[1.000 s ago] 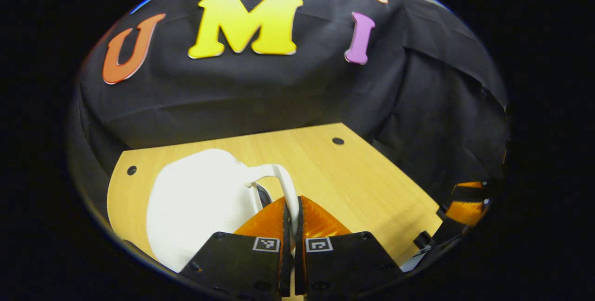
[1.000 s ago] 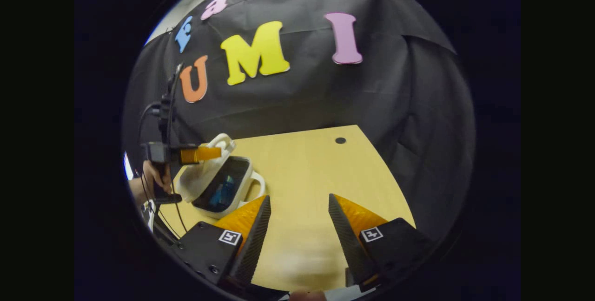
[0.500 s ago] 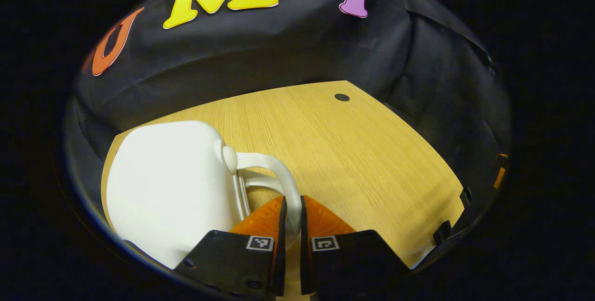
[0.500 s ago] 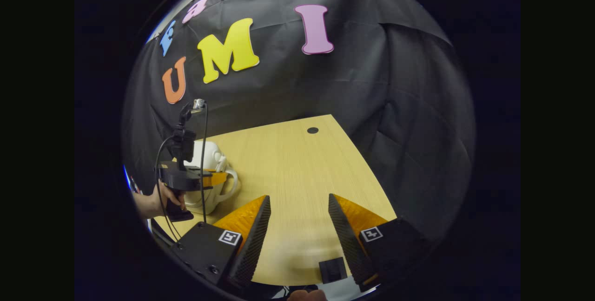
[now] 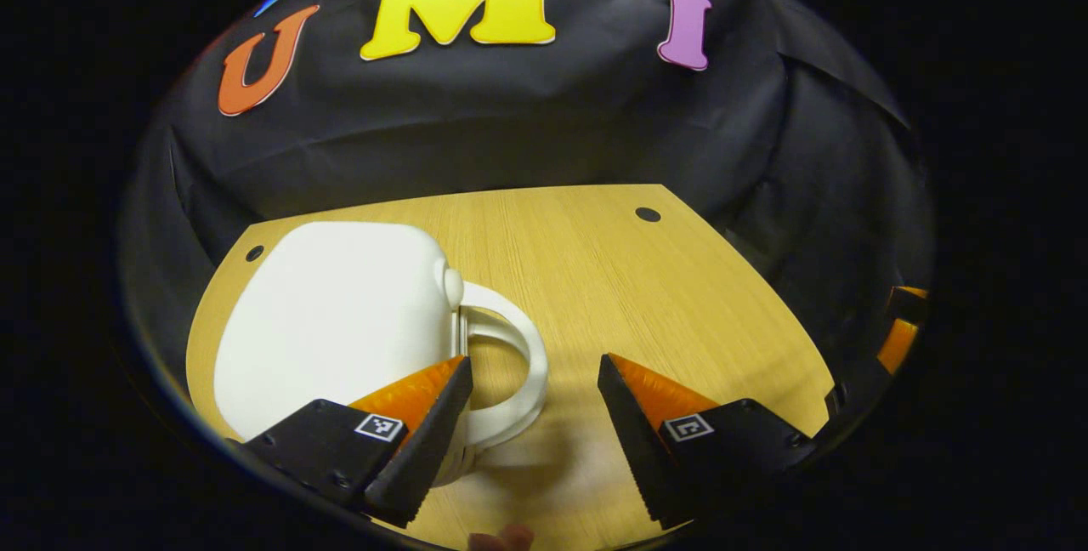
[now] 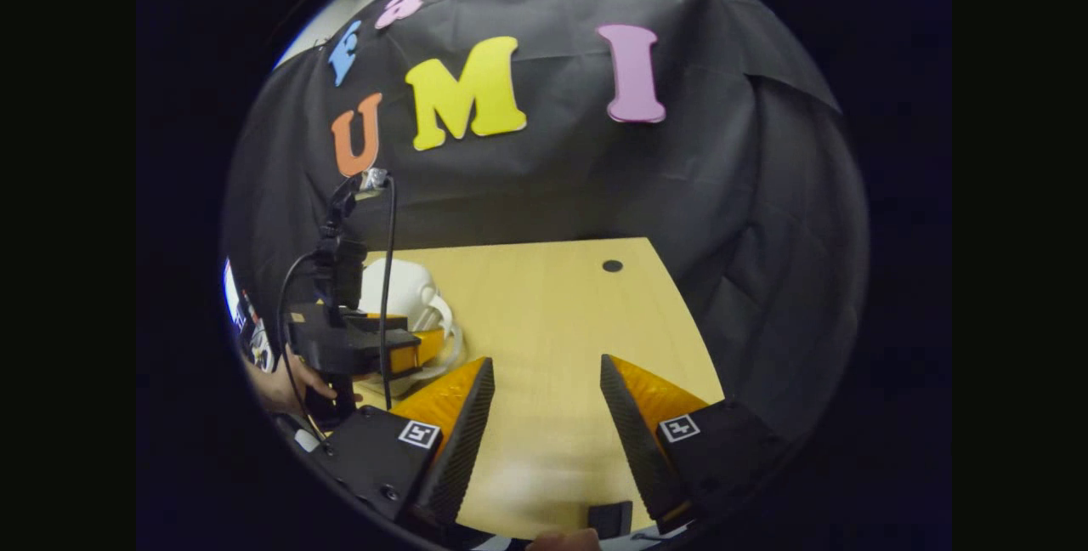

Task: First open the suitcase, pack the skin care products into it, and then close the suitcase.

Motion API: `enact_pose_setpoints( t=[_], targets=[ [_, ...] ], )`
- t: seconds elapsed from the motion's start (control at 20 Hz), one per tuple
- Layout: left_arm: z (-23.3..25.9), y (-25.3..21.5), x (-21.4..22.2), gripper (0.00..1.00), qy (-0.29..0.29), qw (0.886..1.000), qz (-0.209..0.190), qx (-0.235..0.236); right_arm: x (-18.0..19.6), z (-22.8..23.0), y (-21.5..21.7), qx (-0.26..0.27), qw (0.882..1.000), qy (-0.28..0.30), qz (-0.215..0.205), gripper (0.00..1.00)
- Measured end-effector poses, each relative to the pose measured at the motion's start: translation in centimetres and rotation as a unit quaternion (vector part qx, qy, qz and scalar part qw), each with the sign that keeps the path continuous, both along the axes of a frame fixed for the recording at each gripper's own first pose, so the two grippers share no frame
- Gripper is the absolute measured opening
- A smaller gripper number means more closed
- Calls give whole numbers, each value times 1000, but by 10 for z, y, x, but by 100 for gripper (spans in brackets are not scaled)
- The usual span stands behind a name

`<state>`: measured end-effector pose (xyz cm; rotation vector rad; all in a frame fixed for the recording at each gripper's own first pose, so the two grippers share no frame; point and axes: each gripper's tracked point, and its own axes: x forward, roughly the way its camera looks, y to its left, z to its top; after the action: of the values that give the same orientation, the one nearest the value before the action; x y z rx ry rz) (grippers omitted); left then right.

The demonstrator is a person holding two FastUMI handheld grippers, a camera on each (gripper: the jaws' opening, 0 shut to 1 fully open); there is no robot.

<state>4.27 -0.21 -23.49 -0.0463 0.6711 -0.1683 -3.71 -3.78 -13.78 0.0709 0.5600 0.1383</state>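
Suitcase (image 5: 336, 321) is lying closed on the wooden bench (image 5: 646, 296), at its left part, near the black cloth wall (image 5: 476, 143). The case is white, small and rounded, and its looped handle (image 5: 514, 364) is pointing toward the middle of the bench. In the left gripper view, the left gripper (image 5: 531, 415) is being held low over the bench just in front of the case, with its fingers spread wide apart. The handle is being seen between the two fingers, nearer to the left one, and nothing is being pinched by them. The left finger (image 5: 425, 402) is overlapping the lower edge of the case in the picture; whether it is touching the case cannot be told.

In the right gripper view, the right gripper (image 6: 540, 415) is being held over the near part of the bench (image 6: 552, 321), well apart from the case, and its fingers are also spread with only bare wood between them. Farther off at the left of this view, the left gripper (image 6: 412, 347) is being seen beside the suitcase (image 6: 399, 287), and it is being held from below by a hand (image 6: 285, 381). A black cable (image 6: 387, 279) is hanging down from the top of that gripper. A small dark hole (image 6: 612, 265) is being seen in the far part of the bench
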Motion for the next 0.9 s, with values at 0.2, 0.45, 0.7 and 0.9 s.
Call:
enact_pose_setpoints(
  t=[0.2,0.45,0.7,0.9],
  targets=[
    [69,33,0,95,-72,996,44,-8,30,37,28,-13,998,-60,25,78],
    [176,80,-2,94,-207,972,107,-25,67,102,50,-33,987,-156,-9,78],
    [235,105,-6,94,-290,950,115,-16,79,156,68,-18,973,-228,-39,78],
    [256,108,-13,94,-329,939,101,7,77,179,81,-35,959,-276,-49,78]
  ],
)
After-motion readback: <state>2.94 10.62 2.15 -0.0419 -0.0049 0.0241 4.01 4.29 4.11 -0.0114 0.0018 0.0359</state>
